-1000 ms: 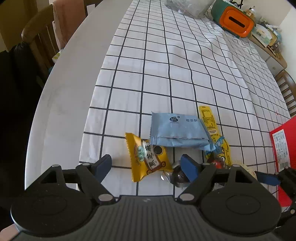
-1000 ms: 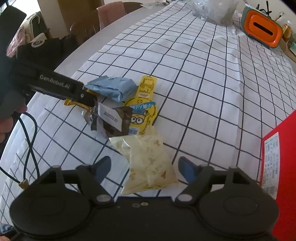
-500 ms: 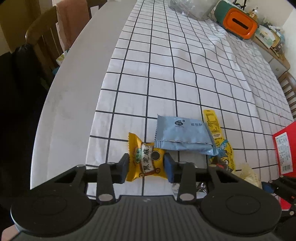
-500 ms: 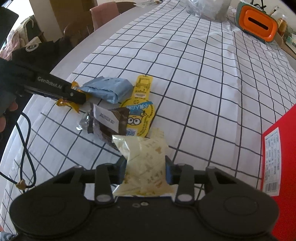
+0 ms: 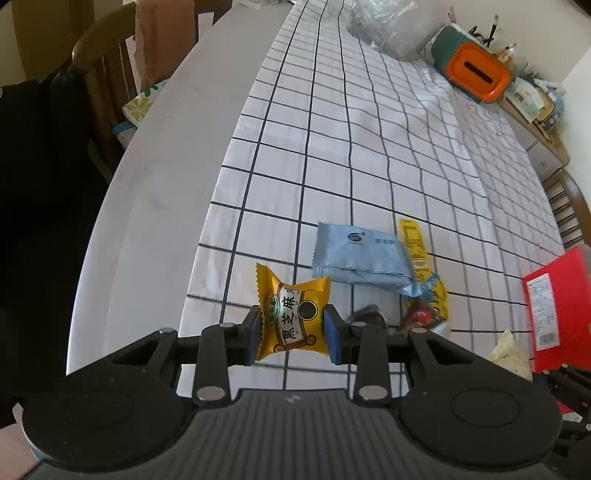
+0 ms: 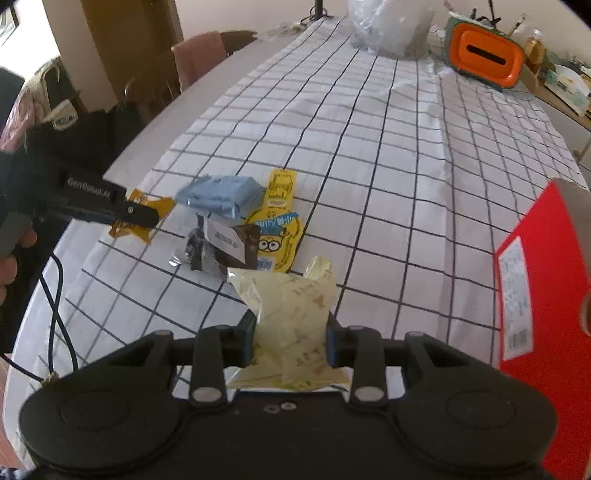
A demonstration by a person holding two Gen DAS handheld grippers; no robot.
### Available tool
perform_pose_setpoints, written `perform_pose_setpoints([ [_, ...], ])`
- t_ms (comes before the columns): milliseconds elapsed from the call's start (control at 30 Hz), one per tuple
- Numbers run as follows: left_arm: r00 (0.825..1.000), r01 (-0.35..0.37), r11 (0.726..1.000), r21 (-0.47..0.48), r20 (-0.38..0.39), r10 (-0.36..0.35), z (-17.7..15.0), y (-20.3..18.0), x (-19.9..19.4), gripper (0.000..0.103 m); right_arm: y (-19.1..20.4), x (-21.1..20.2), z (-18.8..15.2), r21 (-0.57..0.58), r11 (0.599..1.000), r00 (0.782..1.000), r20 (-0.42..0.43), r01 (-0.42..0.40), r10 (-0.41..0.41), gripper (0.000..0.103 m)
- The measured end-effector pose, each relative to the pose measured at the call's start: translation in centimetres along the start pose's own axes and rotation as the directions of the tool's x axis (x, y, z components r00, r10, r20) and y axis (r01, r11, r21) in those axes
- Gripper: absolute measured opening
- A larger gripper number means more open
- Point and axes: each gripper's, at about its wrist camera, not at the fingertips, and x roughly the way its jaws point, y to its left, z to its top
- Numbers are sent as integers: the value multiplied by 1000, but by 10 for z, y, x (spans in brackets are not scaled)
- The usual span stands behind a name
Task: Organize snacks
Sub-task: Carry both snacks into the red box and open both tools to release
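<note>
My left gripper [image 5: 293, 332] is shut on a yellow snack packet [image 5: 291, 314] and holds it just above the checked tablecloth [image 5: 369, 147]. In the right wrist view my right gripper [image 6: 290, 339] has its jaws closing on a pale yellow packet [image 6: 291, 306]. The pads press its sides and it is lifted off the cloth. A blue packet [image 5: 358, 258], a yellow cartoon strip packet [image 6: 277, 225] and a dark brown packet [image 6: 221, 247] lie on the cloth between the grippers. The red box [image 6: 543, 295] stands at the right.
A clear plastic bag [image 5: 384, 29] and an orange-and-green box [image 5: 472, 74] sit at the far end of the table. Wooden chairs [image 5: 103, 55] stand along the left edge. A dark cable [image 6: 55, 295] hangs by the hand at the left.
Both grippers went from open around their packets to shut on them. Both have since risen a little, lifting the yellow packet and the pale packet off the cloth.
</note>
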Motion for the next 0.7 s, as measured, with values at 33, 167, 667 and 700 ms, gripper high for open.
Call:
perform_pose_setpoints([
  [33, 1000, 2, 1000, -4, 4, -2, -1, 0, -4, 33, 0, -5, -1, 5, 1000, 1000, 8, -1, 1, 34],
  [167, 1000, 18, 1000, -13, 24, -17, -7, -4, -23, 33, -3, -28, -2, 32, 999, 999, 46, -5, 3, 34],
  [667, 984, 112, 991, 75, 130, -121, -25, -76, -107, 33, -48, -127, -10, 112, 994, 977, 211, -9, -15, 34],
  [700, 982, 119, 989, 86, 135, -130, -26, -86, -111, 33, -53, -132, -10, 113, 994, 976, 219, -6, -19, 34],
])
